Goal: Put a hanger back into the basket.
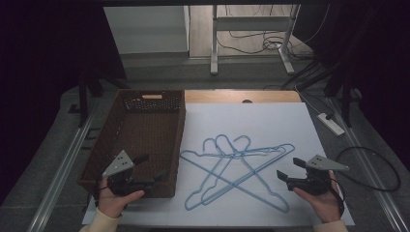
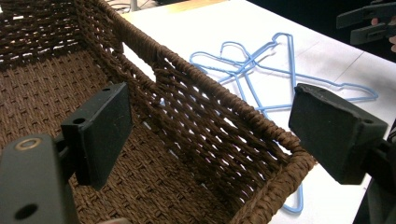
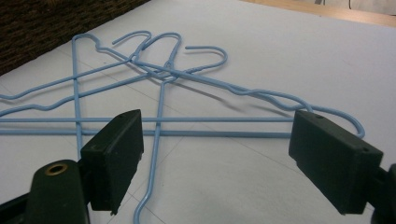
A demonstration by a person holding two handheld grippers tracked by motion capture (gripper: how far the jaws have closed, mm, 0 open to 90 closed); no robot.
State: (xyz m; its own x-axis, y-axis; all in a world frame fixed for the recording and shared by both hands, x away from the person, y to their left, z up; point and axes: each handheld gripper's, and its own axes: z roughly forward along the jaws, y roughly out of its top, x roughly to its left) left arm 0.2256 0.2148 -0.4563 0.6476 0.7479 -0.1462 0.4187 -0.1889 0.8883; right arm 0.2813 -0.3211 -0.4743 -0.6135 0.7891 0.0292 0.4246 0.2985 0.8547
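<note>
A brown woven basket (image 1: 180,126) stands on the left of the white table top (image 1: 270,121). Overlapping light blue wire hangers (image 1: 231,155) lie flat on the white surface to its right. My left gripper (image 1: 153,167) is open over the basket's near right corner; in the left gripper view its jaws (image 2: 217,126) straddle the basket wall (image 2: 205,107), with the hangers (image 2: 252,60) beyond. My right gripper (image 1: 287,167) is open just right of the hangers, nothing between its jaws. In the right gripper view it (image 3: 224,154) hovers low over the hangers (image 3: 163,77), with the basket (image 3: 46,23) at the far left.
A bare wooden strip (image 1: 241,96) edges the table's far side. On the floor to the right lie a white power strip (image 1: 331,123) and black cables (image 1: 377,169). White stand legs (image 1: 213,43) rise behind the table. Dark curtains flank both sides.
</note>
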